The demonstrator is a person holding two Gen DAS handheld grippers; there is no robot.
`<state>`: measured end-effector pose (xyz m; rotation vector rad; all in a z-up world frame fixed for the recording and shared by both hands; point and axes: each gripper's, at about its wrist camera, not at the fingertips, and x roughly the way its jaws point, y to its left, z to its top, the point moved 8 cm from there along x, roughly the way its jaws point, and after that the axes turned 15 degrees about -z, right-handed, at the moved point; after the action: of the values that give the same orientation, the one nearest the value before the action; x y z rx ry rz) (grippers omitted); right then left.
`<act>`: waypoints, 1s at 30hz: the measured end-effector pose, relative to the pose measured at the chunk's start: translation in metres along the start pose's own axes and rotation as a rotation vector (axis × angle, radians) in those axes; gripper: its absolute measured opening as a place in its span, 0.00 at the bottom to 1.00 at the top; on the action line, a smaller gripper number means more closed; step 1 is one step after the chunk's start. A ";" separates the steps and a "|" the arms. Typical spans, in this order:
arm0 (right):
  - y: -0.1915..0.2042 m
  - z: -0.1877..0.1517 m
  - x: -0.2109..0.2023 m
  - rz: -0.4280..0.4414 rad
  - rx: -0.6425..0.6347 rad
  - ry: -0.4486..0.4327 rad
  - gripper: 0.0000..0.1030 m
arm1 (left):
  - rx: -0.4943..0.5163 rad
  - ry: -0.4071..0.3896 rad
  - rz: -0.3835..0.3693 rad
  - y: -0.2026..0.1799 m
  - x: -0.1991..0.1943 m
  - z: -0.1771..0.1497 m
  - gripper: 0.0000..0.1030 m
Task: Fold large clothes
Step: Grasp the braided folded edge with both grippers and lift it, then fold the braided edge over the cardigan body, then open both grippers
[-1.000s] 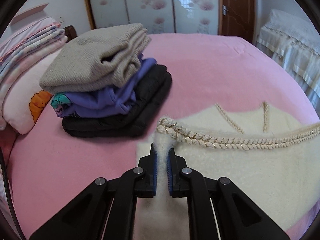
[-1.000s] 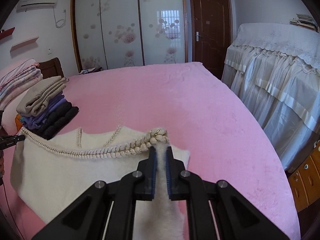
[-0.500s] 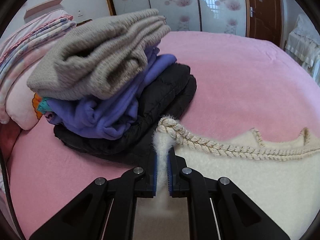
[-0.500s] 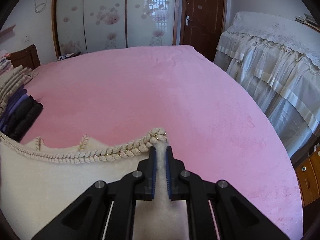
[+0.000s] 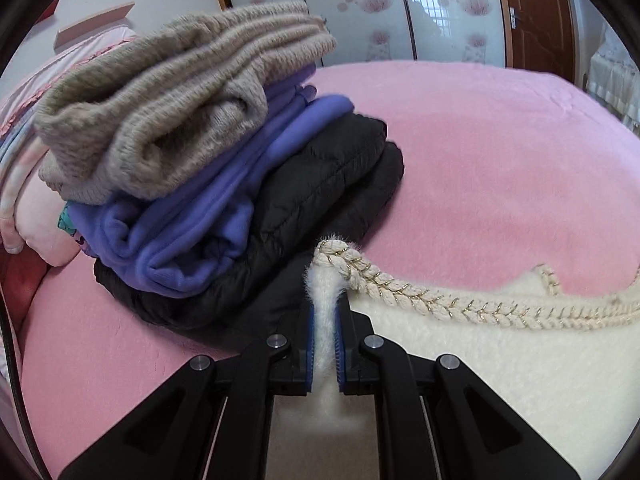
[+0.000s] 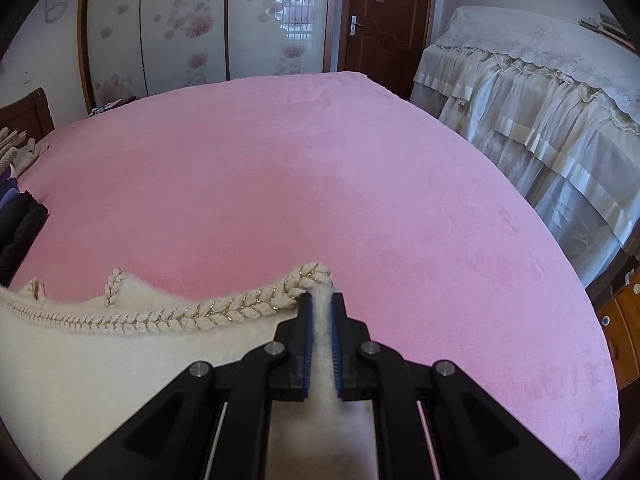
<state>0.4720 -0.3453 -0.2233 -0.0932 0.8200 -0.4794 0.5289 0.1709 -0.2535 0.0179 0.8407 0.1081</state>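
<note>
A fluffy cream garment (image 5: 500, 364) with a braided gold-flecked trim (image 5: 420, 292) lies spread on the pink bed (image 5: 500, 168). My left gripper (image 5: 324, 308) is shut on its left corner, right beside the black jacket (image 5: 320, 200) at the bottom of a folded stack. In the right wrist view the same cream garment (image 6: 100, 364) stretches leftward, and my right gripper (image 6: 322, 300) is shut on its right corner, where the braided trim (image 6: 200, 314) ends. Both corners sit low over the bed cover.
A folded stack of beige knit (image 5: 168, 96), purple sweatshirt (image 5: 208, 220) and black jacket sits at the left. Pillows (image 5: 24, 152) lie behind it. A lace-covered piece of furniture (image 6: 540, 96) stands right of the bed, sliding wardrobe doors (image 6: 200, 28) behind.
Both grippers carried the garment's corners forward and down toward the bed. The left one came close to the folded stack, which now looms larger. Both kept their grip.
</note>
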 end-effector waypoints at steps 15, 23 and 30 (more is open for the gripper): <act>0.002 -0.014 0.014 0.001 -0.024 0.098 0.15 | 0.069 0.077 0.039 -0.001 0.026 -0.022 0.24; 0.000 -0.014 -0.066 0.112 -0.024 -0.015 0.15 | 0.094 -0.050 -0.040 -0.014 -0.051 -0.011 0.53; 0.069 -0.057 -0.174 0.383 -0.100 -0.096 0.15 | 0.032 -0.132 -0.223 -0.060 -0.143 -0.042 0.70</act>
<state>0.3551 -0.2010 -0.1623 -0.0489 0.7451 -0.0719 0.4087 0.0955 -0.1786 -0.0382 0.7076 -0.1149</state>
